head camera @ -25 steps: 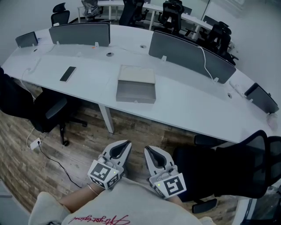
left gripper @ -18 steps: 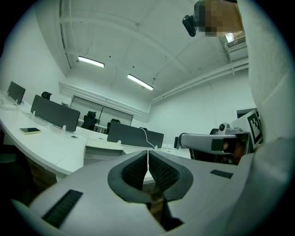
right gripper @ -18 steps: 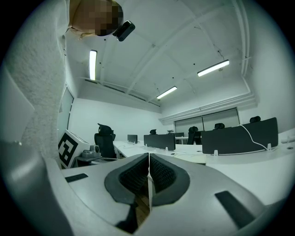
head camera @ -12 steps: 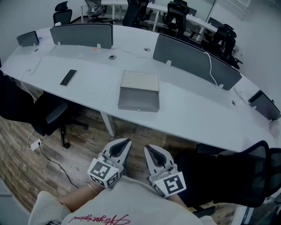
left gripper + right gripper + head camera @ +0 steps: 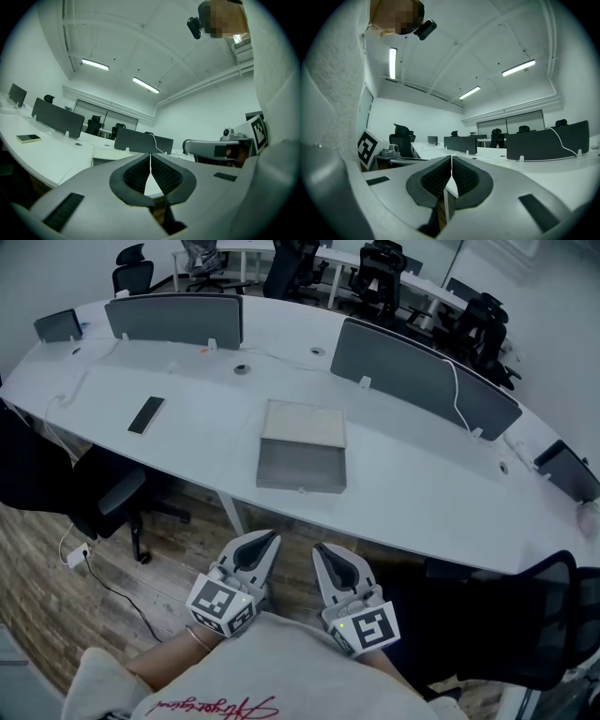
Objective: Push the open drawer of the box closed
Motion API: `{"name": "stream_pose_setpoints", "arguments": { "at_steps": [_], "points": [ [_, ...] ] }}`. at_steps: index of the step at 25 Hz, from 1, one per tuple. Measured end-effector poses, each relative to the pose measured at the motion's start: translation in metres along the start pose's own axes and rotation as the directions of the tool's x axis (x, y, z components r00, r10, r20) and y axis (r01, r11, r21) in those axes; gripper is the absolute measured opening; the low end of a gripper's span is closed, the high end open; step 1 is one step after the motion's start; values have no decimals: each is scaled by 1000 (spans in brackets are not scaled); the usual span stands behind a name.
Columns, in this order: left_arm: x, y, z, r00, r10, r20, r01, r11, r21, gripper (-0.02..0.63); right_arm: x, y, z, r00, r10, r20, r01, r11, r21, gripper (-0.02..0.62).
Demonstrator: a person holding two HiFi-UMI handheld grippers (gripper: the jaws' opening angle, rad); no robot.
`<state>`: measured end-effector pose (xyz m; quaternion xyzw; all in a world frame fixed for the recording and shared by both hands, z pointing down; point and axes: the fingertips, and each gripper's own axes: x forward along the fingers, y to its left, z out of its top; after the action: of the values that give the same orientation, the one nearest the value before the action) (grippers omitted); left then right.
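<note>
A grey box (image 5: 304,423) lies on the curved white desk (image 5: 412,493), its drawer (image 5: 302,468) pulled out toward me. Both grippers hang low, close to my chest and well short of the desk. The left gripper (image 5: 266,542) has its jaws pressed together with nothing between them, tips meeting in its own view (image 5: 150,154). The right gripper (image 5: 322,550) is likewise shut and empty, its tips meeting in the right gripper view (image 5: 451,157). The box does not show clearly in either gripper view.
Grey divider screens (image 5: 175,319) (image 5: 422,376) stand along the desk's far side. A dark phone (image 5: 146,414) lies at the left. Black office chairs (image 5: 66,479) (image 5: 511,634) sit at the near side on a wooden floor with a cable (image 5: 103,568).
The desk and box have drifted slightly down and right in the head view as my head moved. Both grippers stay shut near my chest.
</note>
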<state>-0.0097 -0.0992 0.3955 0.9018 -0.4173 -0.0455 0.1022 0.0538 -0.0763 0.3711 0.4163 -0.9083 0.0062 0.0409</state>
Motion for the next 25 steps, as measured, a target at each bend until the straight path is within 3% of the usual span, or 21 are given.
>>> {"name": "stream_pose_setpoints", "arguments": {
  "at_steps": [10, 25],
  "points": [
    [22, 34, 20, 1000, -15, 23, 14, 999, 33, 23, 41, -22, 6, 998, -66, 0, 66, 998, 21, 20],
    [45, 65, 9, 999, -35, -32, 35, 999, 4, 23, 84, -55, -53, 980, -144, -140, 160, 981, 114, 21]
  ]
}}
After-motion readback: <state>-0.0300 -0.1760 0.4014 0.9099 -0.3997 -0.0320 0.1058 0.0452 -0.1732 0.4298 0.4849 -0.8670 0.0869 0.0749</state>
